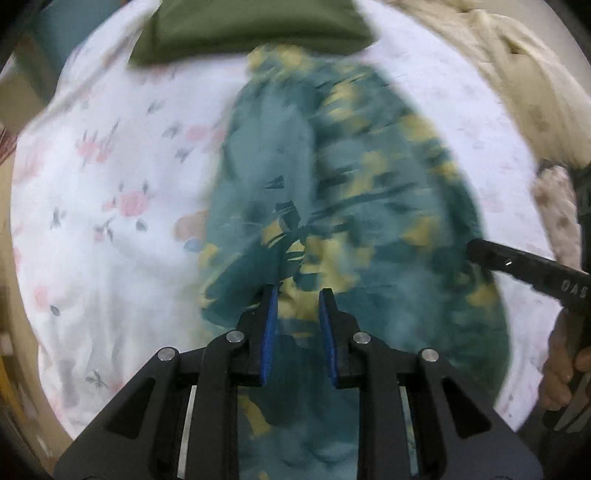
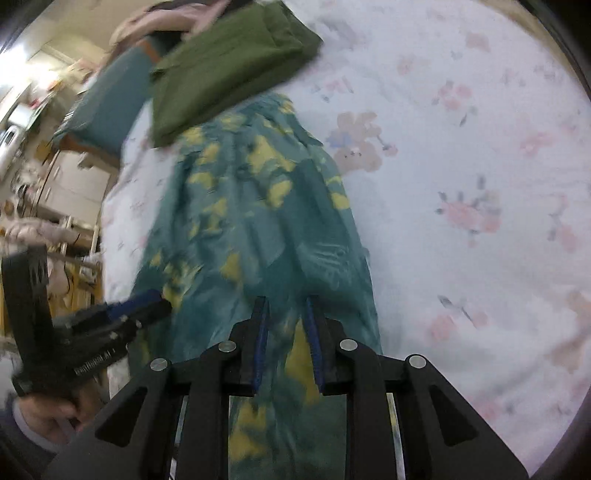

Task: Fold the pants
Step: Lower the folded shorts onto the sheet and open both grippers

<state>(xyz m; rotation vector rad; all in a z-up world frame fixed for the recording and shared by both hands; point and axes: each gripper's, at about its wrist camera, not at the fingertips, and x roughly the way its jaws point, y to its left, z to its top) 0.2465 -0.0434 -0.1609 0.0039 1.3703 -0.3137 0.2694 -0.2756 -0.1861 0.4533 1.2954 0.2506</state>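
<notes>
A floral bedsheet (image 1: 110, 229) covers the bed. On it the teal-and-yellow pants (image 1: 332, 192) lie lengthwise, their long axis running from both grippers toward the folded green cloth (image 1: 251, 29), far end touching it. The left gripper (image 1: 297, 317) and right gripper (image 2: 285, 325) each stand narrowly parted with pants fabric between the pads; whether they pinch it, blur hides.
</notes>
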